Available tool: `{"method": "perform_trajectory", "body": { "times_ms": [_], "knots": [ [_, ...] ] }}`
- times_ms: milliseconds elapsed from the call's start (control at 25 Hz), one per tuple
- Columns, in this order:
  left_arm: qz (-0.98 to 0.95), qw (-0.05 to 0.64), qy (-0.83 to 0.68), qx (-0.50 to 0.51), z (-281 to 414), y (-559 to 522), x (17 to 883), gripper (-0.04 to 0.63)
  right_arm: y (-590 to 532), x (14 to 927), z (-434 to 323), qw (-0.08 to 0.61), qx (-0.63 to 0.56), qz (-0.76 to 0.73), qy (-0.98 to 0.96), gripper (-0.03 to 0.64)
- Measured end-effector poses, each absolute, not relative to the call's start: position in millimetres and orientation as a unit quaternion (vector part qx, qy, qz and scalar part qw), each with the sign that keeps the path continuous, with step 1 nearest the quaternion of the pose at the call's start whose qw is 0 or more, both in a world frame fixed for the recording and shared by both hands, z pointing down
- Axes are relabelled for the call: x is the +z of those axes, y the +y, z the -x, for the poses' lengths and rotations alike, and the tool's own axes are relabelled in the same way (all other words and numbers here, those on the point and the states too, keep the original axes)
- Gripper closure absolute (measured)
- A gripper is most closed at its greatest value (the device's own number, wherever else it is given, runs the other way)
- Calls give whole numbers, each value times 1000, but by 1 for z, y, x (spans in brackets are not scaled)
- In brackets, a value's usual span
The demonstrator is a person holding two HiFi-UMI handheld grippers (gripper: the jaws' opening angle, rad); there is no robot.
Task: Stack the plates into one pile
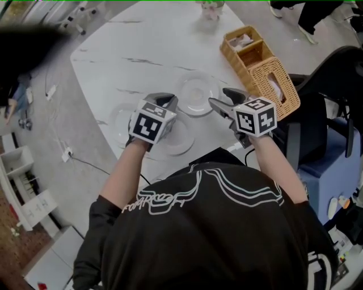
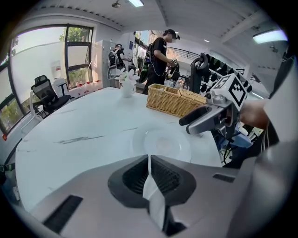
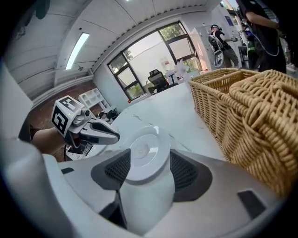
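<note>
Three clear glass plates lie apart on the white marble table (image 1: 142,51): a far one (image 1: 195,92), a left one (image 1: 120,120) and a near one (image 1: 181,140). My left gripper (image 1: 167,101) hovers over the near plate's far edge, pointing at the far plate (image 2: 163,144), jaws shut with nothing held (image 2: 149,158). My right gripper (image 1: 220,97) is just right of the far plate, jaws open and empty. In the right gripper view that plate (image 3: 142,139) shows beyond the gap between the jaws (image 3: 148,155). Each gripper sees the other: right gripper (image 2: 205,120), left gripper (image 3: 93,132).
A wicker basket (image 1: 261,68) with compartments stands close on the right, beside my right gripper (image 3: 247,107). A small white vase (image 1: 211,8) sits at the table's far end. People stand beyond the table (image 2: 160,56). An office chair (image 1: 334,85) is at the right.
</note>
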State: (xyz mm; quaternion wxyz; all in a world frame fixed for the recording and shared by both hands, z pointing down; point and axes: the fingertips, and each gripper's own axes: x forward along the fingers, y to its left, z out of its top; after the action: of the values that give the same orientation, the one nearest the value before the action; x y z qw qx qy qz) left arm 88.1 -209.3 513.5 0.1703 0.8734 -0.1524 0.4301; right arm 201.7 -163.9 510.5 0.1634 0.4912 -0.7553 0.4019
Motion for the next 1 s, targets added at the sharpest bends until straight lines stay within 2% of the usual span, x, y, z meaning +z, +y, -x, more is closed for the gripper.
{"method": "perform_trajectory", "body": {
  "times_ms": [280, 800, 1000],
  "knots": [
    [-860, 165, -139, 462, -90, -215, 533, 560, -168, 516, -201, 170, 408, -489, -752, 340],
    [-858, 194, -135, 456, -90, -220, 542, 560, -168, 524, -197, 144, 454, -473, -741, 341],
    [-853, 198, -134, 465, -88, -220, 546, 560, -169, 523, -191, 126, 477, -460, -738, 374]
  ]
}}
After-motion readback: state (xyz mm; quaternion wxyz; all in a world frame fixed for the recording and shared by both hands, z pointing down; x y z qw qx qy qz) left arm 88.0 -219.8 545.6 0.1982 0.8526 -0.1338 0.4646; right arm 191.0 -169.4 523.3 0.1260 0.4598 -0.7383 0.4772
